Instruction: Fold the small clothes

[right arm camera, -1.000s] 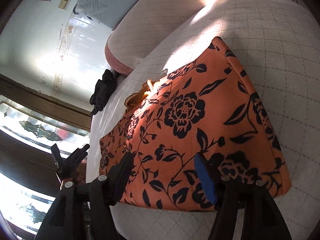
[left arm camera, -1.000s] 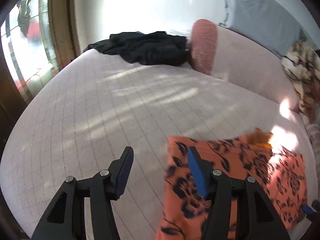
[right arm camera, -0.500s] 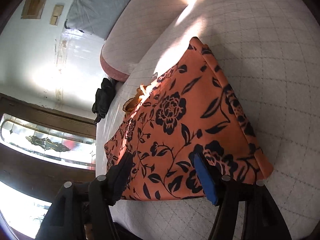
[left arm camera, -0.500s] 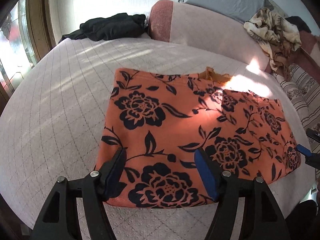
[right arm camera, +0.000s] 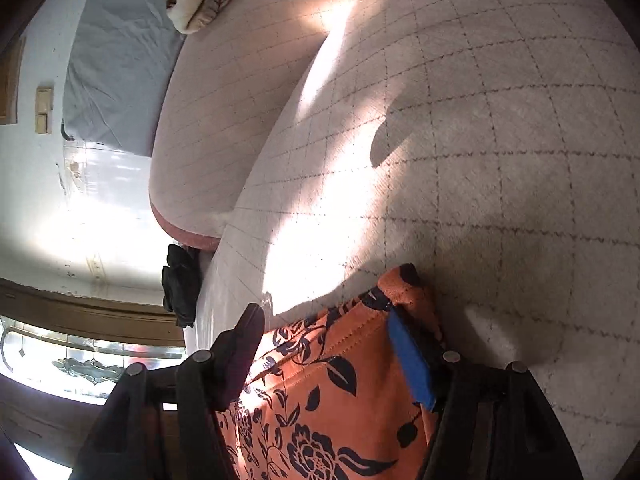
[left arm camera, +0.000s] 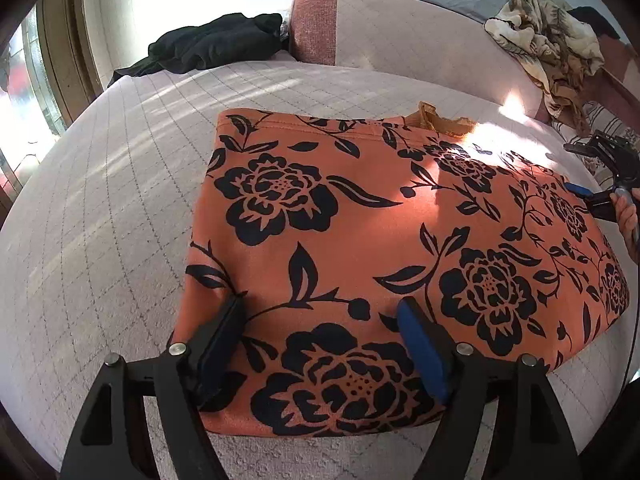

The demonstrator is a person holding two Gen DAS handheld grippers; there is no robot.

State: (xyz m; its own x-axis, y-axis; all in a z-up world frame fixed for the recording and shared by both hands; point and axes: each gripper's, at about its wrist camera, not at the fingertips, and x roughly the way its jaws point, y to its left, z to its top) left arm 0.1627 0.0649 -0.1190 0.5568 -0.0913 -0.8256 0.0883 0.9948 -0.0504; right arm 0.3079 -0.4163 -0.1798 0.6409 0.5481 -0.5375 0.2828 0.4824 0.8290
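An orange garment with black flowers [left arm camera: 384,232] lies flat on the quilted pale bed [left arm camera: 112,208]. A mustard-yellow scrap [left arm camera: 440,120] peeks out at its far edge. My left gripper [left arm camera: 320,306] hangs over the near left corner, jaws opening, with cloth under both fingers and nothing pinched. In the right wrist view my right gripper [right arm camera: 325,314] straddles another corner of the garment [right arm camera: 332,392]. Its blue pad [right arm camera: 412,360] sits at the cloth's edge, and the jaws stand wide. In the left wrist view a hand holds that gripper [left arm camera: 570,166] at the garment's far right side.
A heap of black clothes [left arm camera: 216,44] lies at the bed's far left, beside a pink bolster [left arm camera: 400,36]. A crumpled beige patterned cloth [left arm camera: 552,40] rests on the bolster's right end. A wood-framed window [left arm camera: 48,64] runs along the left side. Bare quilt [right arm camera: 500,140] stretches beyond the right gripper.
The left gripper swung from bare bed onto the garment's near left corner, sank lower, and its jaws widened. The right gripper slid along the garment to a corner, so its view now shows mostly bare quilt.
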